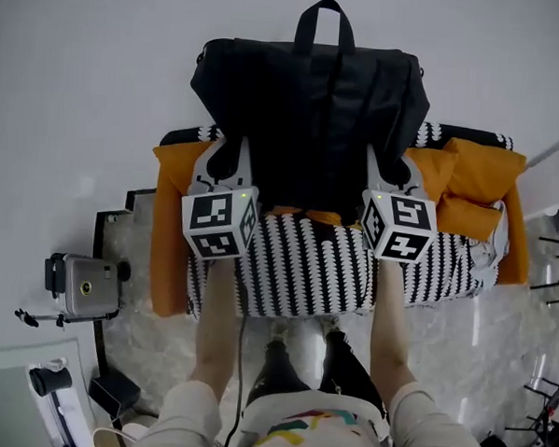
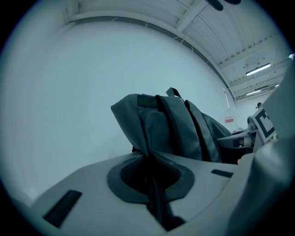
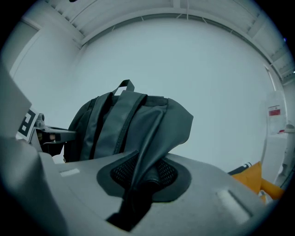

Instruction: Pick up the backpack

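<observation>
Soft, even light fills the head view, without hard shadows; the black backpack point(image 1: 308, 117) swallows detail. Both gripper views are bluish, fisheye-bent with dark corners, the near jaws out of focus; ceiling strip lights point(image 2: 258, 70) glow in the left one.

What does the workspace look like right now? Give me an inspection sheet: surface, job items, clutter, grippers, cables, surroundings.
Surface: a seat under a black-and-white striped cover, with orange cushions at its ends.
Job's things: the black backpack is held up over the seat, carry handle away from the person, pinched at both sides.
Clutter: a grey boxy device stands on the floor left of the seat.
Grippers: the left gripper is shut on backpack fabric, and so is the right gripper.
Cables: one dark cable runs down beside the person's left forearm.
Surroundings: a white wall behind the seat and a pale marbled floor.
</observation>
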The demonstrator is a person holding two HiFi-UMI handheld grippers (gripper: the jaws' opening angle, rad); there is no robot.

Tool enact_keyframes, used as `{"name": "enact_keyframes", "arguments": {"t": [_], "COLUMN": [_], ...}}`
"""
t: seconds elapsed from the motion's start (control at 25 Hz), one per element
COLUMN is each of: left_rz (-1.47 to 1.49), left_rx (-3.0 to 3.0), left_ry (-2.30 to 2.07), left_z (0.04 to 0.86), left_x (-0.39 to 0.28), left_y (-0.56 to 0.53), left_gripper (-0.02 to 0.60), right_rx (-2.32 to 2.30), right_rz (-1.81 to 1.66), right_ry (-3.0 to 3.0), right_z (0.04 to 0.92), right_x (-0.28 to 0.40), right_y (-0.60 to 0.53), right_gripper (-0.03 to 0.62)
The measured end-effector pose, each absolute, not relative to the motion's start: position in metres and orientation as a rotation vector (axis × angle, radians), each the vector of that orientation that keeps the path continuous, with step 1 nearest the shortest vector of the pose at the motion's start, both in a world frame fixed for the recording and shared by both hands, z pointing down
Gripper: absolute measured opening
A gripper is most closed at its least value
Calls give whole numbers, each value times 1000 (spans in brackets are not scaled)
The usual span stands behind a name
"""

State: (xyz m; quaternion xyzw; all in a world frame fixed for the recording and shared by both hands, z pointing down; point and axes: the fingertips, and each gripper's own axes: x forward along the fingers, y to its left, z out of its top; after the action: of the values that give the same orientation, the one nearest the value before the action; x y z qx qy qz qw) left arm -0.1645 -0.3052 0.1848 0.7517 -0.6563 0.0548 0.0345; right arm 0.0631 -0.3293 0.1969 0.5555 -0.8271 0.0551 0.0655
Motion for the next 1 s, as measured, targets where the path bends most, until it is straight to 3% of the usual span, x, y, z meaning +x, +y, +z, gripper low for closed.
{"name": "enact_keyframes", "arguments": {"t": [0.4, 1.0], "left_rz": [-2, 7], "left_rx": [2404, 2413], "left_ry": [-2203, -2288], "left_z": [38, 28], "left_x": [-156, -140], "left_y": [-216, -118], "left_gripper": [34, 34], "right_rx": [1710, 1694], "right_rz": [-61, -234], "right_ry": [-2654, -2668], "right_z": [54, 36], "right_x": [72, 84], "right_y": [-246, -149], "right_gripper": [78, 77]}}
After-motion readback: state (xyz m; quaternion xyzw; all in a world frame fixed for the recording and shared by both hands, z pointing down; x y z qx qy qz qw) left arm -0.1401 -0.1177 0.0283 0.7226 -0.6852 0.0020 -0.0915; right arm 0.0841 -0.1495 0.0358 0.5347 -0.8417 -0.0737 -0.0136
